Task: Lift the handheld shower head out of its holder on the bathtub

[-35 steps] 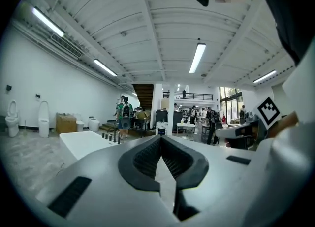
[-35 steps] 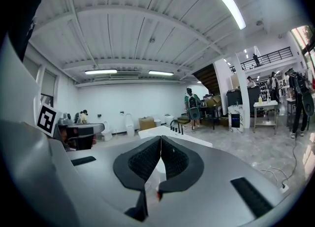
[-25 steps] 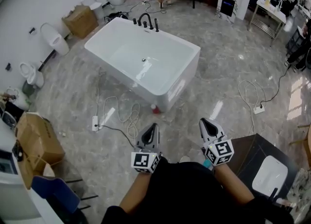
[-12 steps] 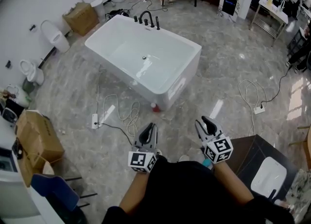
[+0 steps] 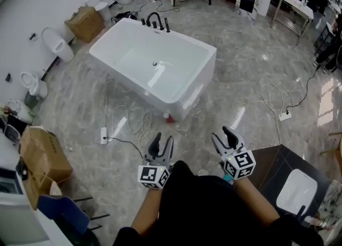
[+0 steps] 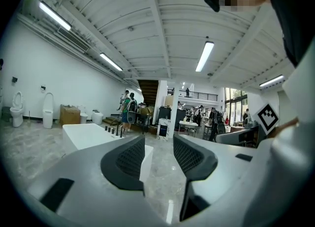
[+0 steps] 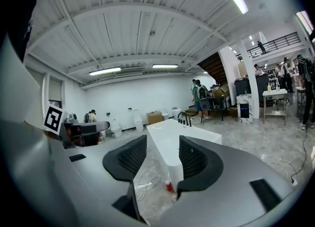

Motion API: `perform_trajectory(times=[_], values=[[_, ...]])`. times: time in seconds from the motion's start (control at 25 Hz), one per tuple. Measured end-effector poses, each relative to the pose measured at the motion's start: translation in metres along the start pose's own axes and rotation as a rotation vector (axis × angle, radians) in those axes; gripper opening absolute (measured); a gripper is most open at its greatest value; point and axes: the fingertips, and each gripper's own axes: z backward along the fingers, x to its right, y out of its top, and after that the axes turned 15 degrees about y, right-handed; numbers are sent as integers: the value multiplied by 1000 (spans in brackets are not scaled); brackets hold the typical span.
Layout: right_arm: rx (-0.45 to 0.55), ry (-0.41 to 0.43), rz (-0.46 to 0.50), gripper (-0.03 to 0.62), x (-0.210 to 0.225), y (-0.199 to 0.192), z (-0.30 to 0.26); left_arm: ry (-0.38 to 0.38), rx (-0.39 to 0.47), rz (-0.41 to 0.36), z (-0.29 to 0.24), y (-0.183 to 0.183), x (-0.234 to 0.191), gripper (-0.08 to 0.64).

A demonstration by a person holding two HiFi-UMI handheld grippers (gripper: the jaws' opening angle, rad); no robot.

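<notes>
Ceiling lights (image 6: 205, 56), unlike the bathtub (image 5: 199, 82), elude head view.

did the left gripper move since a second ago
No: the left gripper keeps its place right of the power strip. Only its jaws have just been opening, with nothing between them.

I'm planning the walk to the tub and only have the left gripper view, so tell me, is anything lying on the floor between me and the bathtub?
Observer: Yes. The head view shows a loose white cable coiled in front of the bathtub, beside a power strip.
Operator: Anything at the tub's near corner?
Observer: A small red bottle sits there, by the tub's base.
Operator: And the right gripper?
Observer: The right gripper is open. Its jaws have just been opening, with nothing between them.
</notes>
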Motion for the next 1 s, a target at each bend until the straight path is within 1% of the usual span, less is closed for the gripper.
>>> perform_trajectory(times=[0.28, 0.44, 0.56, 0.72, 0.88, 1.0], values=[[2, -16, -40, 176, 17, -10, 12, -22, -25, -14, -14, -5, 18, 164], [-8, -25, -43, 176, 31, -10, 7, -33, -25, -20, -32, -1, 19, 167], [-2, -49, -45, 176, 46, -7, 3, -54, -27, -8, -49, -1, 21, 167], [-18, -30, -49, 176, 62, -4, -17, -90, -18, 35, -84, 7, 22, 167], [-44, -41, -73, 176, 87, -5, -42, -132, -21, 35, -131, 12, 24, 167], [-55, -42, -78, 176, 108, 1, -64, -147, -21, 38, -168, 17, 21, 167]])
